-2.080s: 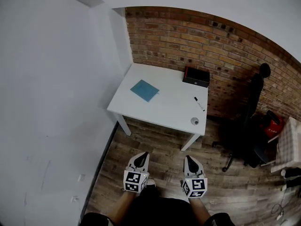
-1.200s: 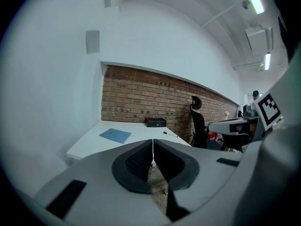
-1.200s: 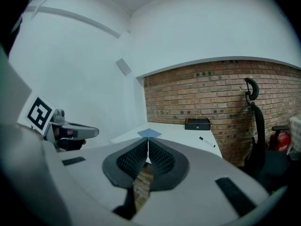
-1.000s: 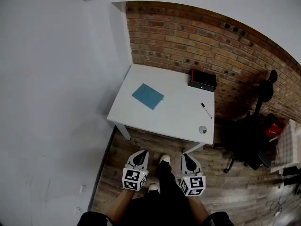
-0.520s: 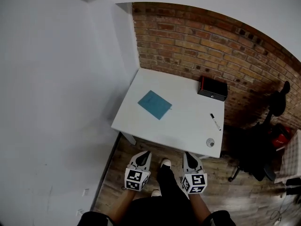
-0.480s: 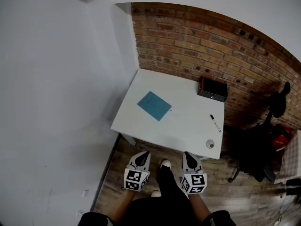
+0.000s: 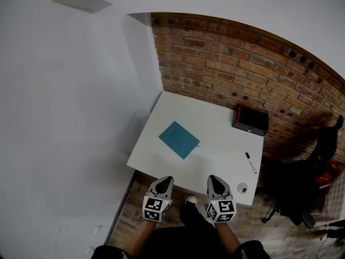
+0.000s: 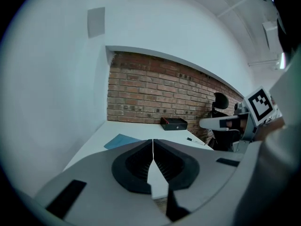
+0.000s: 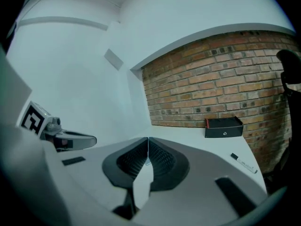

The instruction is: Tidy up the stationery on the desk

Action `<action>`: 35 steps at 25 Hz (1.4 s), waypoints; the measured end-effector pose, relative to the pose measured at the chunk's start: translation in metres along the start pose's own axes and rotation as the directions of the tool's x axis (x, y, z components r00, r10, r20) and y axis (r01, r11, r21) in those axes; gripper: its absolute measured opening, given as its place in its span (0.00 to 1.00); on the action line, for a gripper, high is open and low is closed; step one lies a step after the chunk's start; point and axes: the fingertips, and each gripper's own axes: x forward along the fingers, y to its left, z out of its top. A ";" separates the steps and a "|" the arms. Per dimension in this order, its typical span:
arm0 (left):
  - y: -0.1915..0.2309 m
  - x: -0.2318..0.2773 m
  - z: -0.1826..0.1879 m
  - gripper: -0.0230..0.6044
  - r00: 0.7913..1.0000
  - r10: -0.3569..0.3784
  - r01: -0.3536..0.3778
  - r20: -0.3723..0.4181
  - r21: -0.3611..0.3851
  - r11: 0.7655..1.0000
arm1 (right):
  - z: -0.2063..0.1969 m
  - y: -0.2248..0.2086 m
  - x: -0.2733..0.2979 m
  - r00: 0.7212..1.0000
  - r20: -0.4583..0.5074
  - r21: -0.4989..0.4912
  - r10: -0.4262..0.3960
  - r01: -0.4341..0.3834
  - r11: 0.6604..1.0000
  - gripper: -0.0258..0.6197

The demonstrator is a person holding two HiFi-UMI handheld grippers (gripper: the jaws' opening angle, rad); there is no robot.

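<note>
1. Brick wall backed the white desk (image 7: pixel 215 117), which sat nearer in the head view than a moment before; the person had walked up to its near edge. A blue notebook (image 7: pixel 179 140) lay mid-desk and a black box (image 7: pixel 250 120) at the far right corner. A marker (image 7: pixel 250 162) and a small round item (image 7: pixel 242 188) lay along the right edge.
2. Left gripper view: the left gripper (image 8: pixel 153 142) was clenched and empty, at the desk's near edge.
3. Right gripper view: the right gripper (image 9: pixel 148 142) had its jaws pressed together, holding nothing. Tidying looked ready to begin.
</note>
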 end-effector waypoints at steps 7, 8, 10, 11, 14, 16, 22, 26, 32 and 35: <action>0.027 0.040 0.015 0.06 0.999 0.045 -0.046 -0.025 -0.022 0.999 | 0.018 -0.020 0.063 0.998 -0.017 0.004 0.058 -0.058 0.998 0.08; 0.031 0.045 0.014 0.06 0.998 0.052 -0.052 -0.032 -0.023 0.998 | 0.019 -0.021 0.072 0.998 -0.019 0.004 0.066 -0.066 0.998 0.08; 0.040 0.053 0.012 0.06 0.997 0.066 -0.067 -0.042 -0.026 0.997 | 0.021 -0.023 0.088 0.996 -0.021 0.007 0.082 -0.082 0.997 0.08; 0.044 0.057 0.011 0.06 0.996 0.074 -0.076 -0.043 -0.030 0.997 | 0.023 -0.025 0.094 0.996 -0.022 0.008 0.090 -0.090 0.996 0.08; 0.051 0.068 0.011 0.06 0.994 0.095 -0.097 -0.047 -0.047 0.994 | 0.027 -0.031 0.112 0.993 -0.033 -0.001 0.114 -0.114 0.993 0.08; 0.054 0.073 0.011 0.06 0.993 0.106 -0.108 -0.051 -0.051 0.993 | 0.027 -0.033 0.124 0.989 -0.050 -0.017 0.137 -0.138 0.990 0.08; 0.060 0.078 0.008 0.06 0.991 0.115 -0.119 -0.071 -0.055 0.991 | 0.006 -0.032 0.161 0.957 -0.177 -0.077 0.229 -0.246 0.966 0.08; 0.072 0.079 -0.002 0.07 0.987 0.126 -0.133 -0.095 -0.068 0.989 | -0.010 -0.030 0.183 0.933 -0.260 -0.111 0.249 -0.285 0.952 0.12; 0.093 0.093 -0.026 0.07 0.982 0.118 -0.134 -0.145 -0.104 0.985 | -0.032 -0.030 0.215 0.908 -0.346 -0.135 0.237 -0.298 0.945 0.22; 0.103 0.100 -0.039 0.10 0.979 0.110 -0.128 -0.170 -0.097 0.987 | -0.045 -0.029 0.233 0.887 -0.400 -0.145 0.231 -0.311 0.939 0.26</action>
